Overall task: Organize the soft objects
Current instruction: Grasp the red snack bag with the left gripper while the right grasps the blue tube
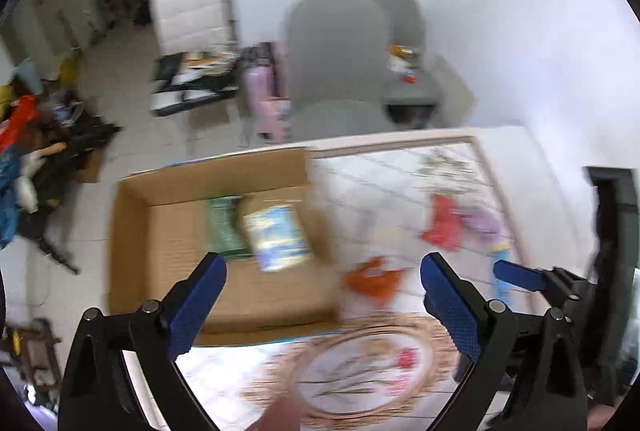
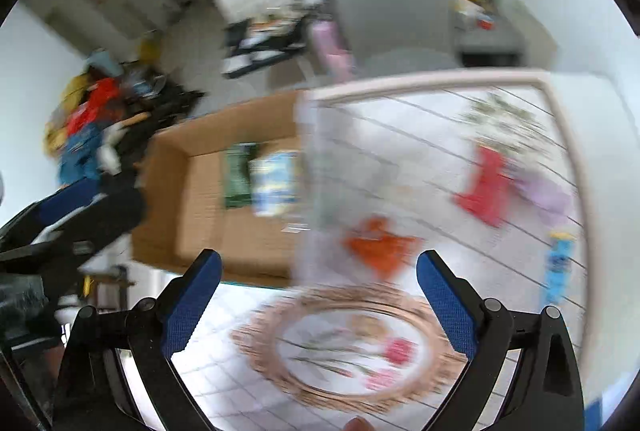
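Your left gripper [image 1: 323,273] and right gripper [image 2: 318,269] both hung empty, jaws spread; you needed to steady over the crumpled orange cloth [image 2: 380,245] before pinching, then carry it to the brown cardboard box [image 2: 200,199].

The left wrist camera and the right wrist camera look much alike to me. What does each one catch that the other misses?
Only the left wrist view shows the right hand-held gripper coming in from its right edge, jaws apart.

Only the right wrist view shows the left hand-held gripper at its left edge, and the blue packet in full.

Both show the cardboard box holding a green pack and a blue-and-white pack, plus an orange item, a red item and a lilac item on the table. Blur hides finer detail.
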`<state>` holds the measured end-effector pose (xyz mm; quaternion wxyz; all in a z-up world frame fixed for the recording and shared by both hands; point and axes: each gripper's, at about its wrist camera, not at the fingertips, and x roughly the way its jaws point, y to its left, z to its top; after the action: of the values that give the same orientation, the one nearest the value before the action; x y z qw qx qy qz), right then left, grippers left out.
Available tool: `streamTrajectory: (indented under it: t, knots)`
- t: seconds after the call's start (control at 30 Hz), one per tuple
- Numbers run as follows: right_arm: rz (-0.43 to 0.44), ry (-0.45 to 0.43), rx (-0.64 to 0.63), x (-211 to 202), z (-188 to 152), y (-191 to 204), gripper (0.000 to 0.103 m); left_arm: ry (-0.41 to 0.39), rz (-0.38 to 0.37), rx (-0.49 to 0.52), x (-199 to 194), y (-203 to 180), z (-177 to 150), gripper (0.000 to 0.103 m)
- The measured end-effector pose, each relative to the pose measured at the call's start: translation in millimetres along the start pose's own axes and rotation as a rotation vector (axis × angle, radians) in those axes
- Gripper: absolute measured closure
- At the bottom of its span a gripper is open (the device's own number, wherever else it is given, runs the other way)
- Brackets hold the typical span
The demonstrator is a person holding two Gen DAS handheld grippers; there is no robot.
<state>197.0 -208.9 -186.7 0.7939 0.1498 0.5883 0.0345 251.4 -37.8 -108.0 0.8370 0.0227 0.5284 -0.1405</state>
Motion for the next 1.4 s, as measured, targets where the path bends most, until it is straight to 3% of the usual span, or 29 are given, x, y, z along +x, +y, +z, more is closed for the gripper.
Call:
streamTrajectory:
  t: [0.1,0.2,0.27,0.47,0.63,0.83,0.9,1.0,1.13,1.17,1.23,1.4]
  knots:
    - [-0.107,0.007,0.097,-3,-5,-74,0.003,0.060,-0.032,0.048,29,-49,12,0.004]
    - [-0.233,0.067,0.213,14,-16,-158,0.003,0.179,-0.062,0.083,79,-98,19,0.004]
    - [-0.271,0.133,0.280,34,-23,-198,0.004,0.275,-0.086,0.108,121,-130,22,0.004]
    - [-0.246,0.283,0.439,100,-52,-279,0.010,0.419,-0.019,0.217,217,-189,28,0.004]
    - [-0.234,0.329,0.489,126,-60,-299,0.025,0.522,0.025,0.244,292,-206,37,0.004]
    - [-0.252,0.367,0.487,140,-58,-308,0.032,0.594,0.054,0.255,340,-215,37,0.004]
    - [-0.259,0.381,0.496,142,-60,-313,0.036,0.598,0.067,0.270,349,-218,35,0.010]
    - [-0.281,0.394,0.477,145,-59,-315,0.039,0.631,0.070,0.284,360,-217,25,0.039]
    - [-0.305,0.396,0.459,147,-58,-310,0.052,0.605,0.055,0.280,357,-213,17,0.056]
    - [-0.308,0.394,0.457,146,-58,-308,0.055,0.604,0.052,0.280,356,-211,15,0.057]
    - [-0.305,0.387,0.452,143,-59,-307,0.070,0.603,0.053,0.273,354,-205,10,0.058]
    - [-0.289,0.378,0.466,135,-64,-304,0.079,0.599,0.039,0.235,345,-183,-7,0.059]
